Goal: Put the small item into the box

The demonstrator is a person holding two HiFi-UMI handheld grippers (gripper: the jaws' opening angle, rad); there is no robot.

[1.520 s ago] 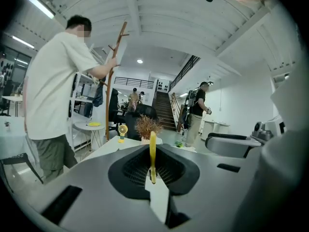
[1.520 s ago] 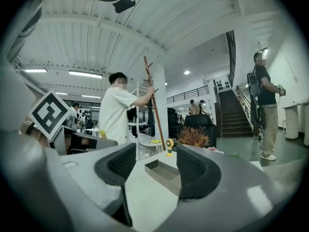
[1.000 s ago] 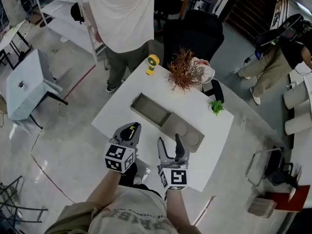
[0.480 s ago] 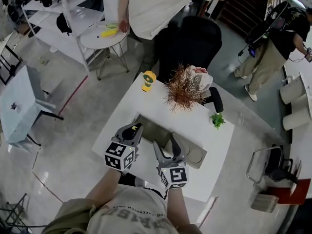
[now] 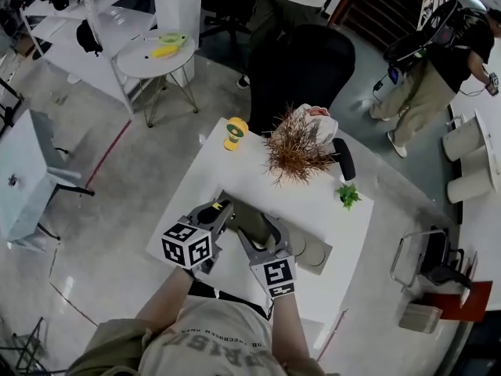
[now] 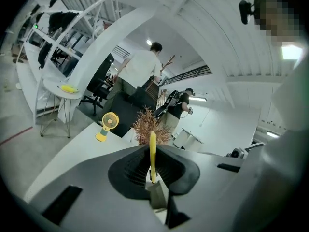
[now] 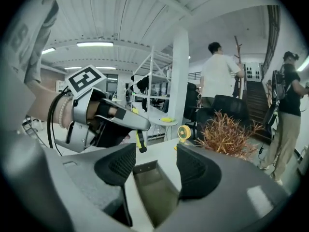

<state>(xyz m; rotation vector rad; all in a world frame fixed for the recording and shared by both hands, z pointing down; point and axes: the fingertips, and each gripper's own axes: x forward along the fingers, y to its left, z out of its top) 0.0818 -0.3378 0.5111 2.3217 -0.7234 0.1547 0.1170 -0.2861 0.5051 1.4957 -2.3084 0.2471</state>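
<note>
The small item (image 6: 152, 152) is a thin yellow and black piece. My left gripper (image 5: 222, 208) is shut on it and holds it above the near left end of the open grey-olive box (image 5: 247, 215) on the white table (image 5: 235, 171). In the right gripper view the item (image 7: 140, 142) hangs from the left gripper (image 7: 130, 123) just over the box's near end (image 7: 155, 187). My right gripper (image 5: 261, 230) stands open over the box's middle, with nothing between its pads. The box's flat lid part (image 5: 313, 251) lies to the right.
A yellow desk fan (image 5: 233, 134), a dried brown plant (image 5: 298, 152) and a small green plant (image 5: 348, 195) stand along the table's far side. A black chair (image 5: 304, 67) is behind it. A round side table (image 5: 153, 53) stands far left; a person (image 5: 427, 73) stands far right.
Both grippers have moved forward from the table's near edge to over the box. The person in white by the far edge has walked away toward the back.
</note>
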